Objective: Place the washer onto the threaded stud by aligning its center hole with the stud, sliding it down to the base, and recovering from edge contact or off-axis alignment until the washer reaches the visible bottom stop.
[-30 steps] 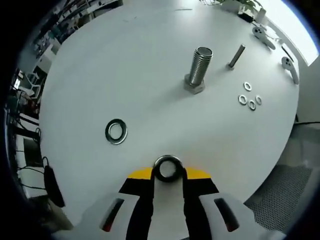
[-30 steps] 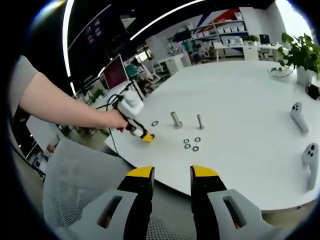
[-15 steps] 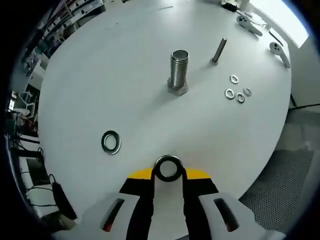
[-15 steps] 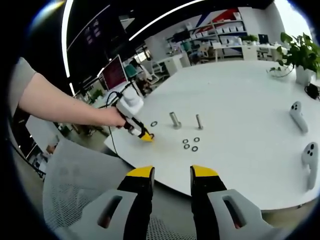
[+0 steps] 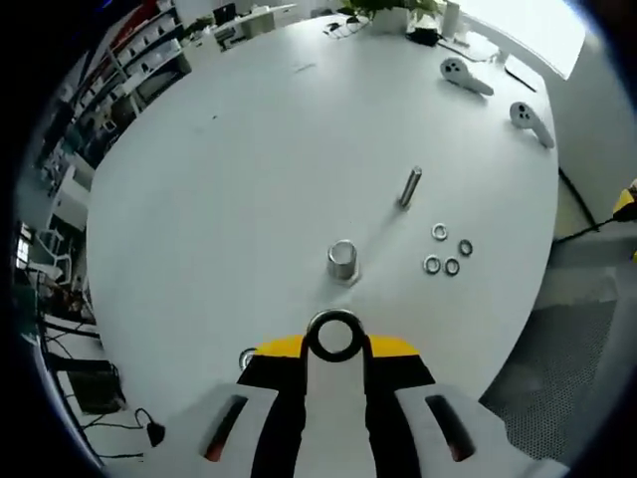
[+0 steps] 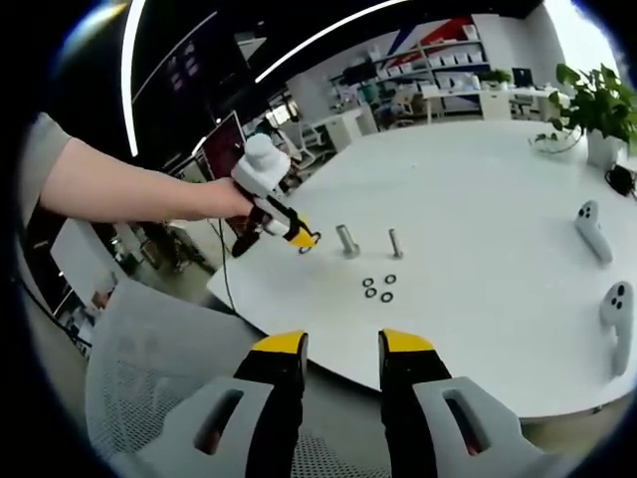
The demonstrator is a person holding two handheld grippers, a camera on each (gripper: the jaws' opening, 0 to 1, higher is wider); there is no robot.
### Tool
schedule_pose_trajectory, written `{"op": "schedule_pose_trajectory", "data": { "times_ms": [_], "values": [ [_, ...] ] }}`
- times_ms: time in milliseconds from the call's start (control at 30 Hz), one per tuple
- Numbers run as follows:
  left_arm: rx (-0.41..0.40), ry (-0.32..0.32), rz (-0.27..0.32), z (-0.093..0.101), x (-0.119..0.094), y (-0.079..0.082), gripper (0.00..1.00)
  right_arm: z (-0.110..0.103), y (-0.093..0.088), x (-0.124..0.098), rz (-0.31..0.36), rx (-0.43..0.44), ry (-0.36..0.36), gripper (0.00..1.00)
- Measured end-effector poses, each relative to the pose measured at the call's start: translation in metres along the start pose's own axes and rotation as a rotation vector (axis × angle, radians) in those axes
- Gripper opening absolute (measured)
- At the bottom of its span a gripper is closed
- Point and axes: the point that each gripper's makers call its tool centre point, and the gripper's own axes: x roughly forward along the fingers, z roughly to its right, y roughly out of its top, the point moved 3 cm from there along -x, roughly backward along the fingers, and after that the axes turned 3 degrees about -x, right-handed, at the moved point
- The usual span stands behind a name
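The left gripper (image 5: pixel 334 344) rides high over the round white worktop (image 5: pixel 249 169), jaws pinched on a shiny steel ring washer (image 5: pixel 333 336) that stands on edge between the yellow tips. Just beyond and below it sits the thick threaded steel stud (image 5: pixel 342 260), seen almost end-on, with bare worktop all around it. A thinner steel bolt (image 5: pixel 409 186) stands farther off, and four small washers (image 5: pixel 447 252) cluster to the right of the stud, near the worktop's edge. A second large washer (image 5: pixel 247 359) peeks out beside the left jaw, mostly hidden. Two white handheld controllers (image 5: pixel 493 93) lie at the far side.

From the right gripper view, a bare forearm reaches in from the left, the person's hand (image 6: pixel 214 199) wrapped around the left gripper (image 6: pixel 304 238), which tilts down toward the stud (image 6: pixel 347 239); the washer there is too small to make out. The right gripper (image 6: pixel 340 344) hangs off the worktop's near edge, above a grey mesh chair (image 6: pixel 159 368), its jaws parted with nothing between them.
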Motion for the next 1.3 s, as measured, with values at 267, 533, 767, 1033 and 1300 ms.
{"op": "schedule_pose_trajectory", "data": {
  "times_ms": [267, 533, 767, 1033, 1300],
  "values": [
    [0.042, -0.005, 0.019, 0.001, 0.006, 0.027, 0.19, 0.0, 0.0, 0.0, 0.002, 0.001, -0.001, 0.31],
    [0.066, -0.01, -0.007, 0.005, 0.018, 0.032, 0.19, 0.001, 0.001, 0.0, 0.008, 0.007, -0.004, 0.31],
    [0.081, -0.015, -0.036, 0.007, 0.026, 0.034, 0.19, 0.001, 0.001, 0.0, 0.01, 0.009, -0.004, 0.31],
    [0.126, -0.012, -0.077, 0.01, 0.042, 0.029, 0.19, 0.002, 0.002, 0.0, 0.014, 0.013, -0.008, 0.31],
    [0.117, -0.02, -0.115, 0.009, 0.063, 0.023, 0.19, 0.003, 0.002, 0.0, 0.012, 0.014, -0.009, 0.3]
  ]
}}
